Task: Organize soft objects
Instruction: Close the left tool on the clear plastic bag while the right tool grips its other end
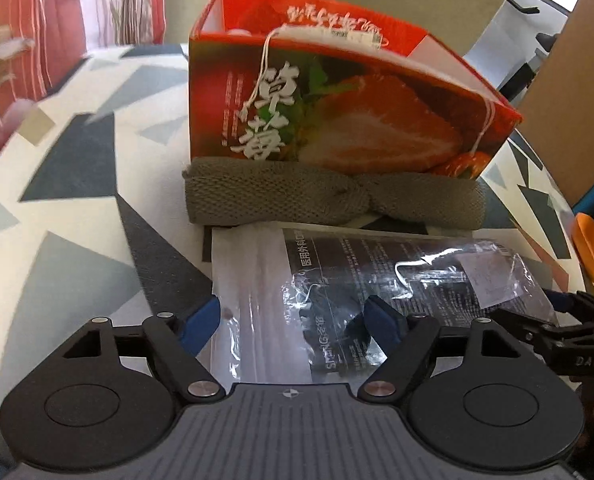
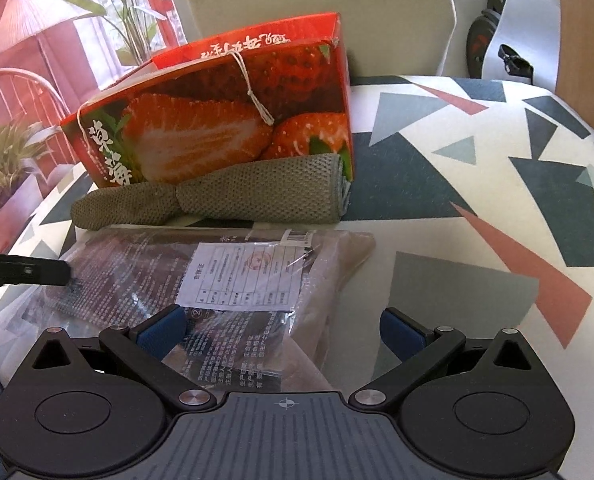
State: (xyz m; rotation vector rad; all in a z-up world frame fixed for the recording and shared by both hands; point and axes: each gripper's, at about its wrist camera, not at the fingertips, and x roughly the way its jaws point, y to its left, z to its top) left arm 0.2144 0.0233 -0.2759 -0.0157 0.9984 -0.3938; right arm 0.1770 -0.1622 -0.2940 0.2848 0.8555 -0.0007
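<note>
Mask packet [image 1: 337,280]: flat on the bench [image 1: 57,216], just in front of the rolled grey cloth [image 1: 329,196].
Cloth: touching the foot of the strawberry box [image 1: 337,112].
Left claw [image 1: 293,320]: spread, straddling the packet's near end.
Right claw [image 2: 283,326]: spread over the packet's right edge.

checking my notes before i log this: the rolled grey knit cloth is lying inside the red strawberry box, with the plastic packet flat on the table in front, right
Not quite. The rolled grey knit cloth is not inside the red strawberry box; it lies on the table against the foot of the box's front. Both wrist views show this. The plastic packet does lie flat on the table in front of it.
</note>
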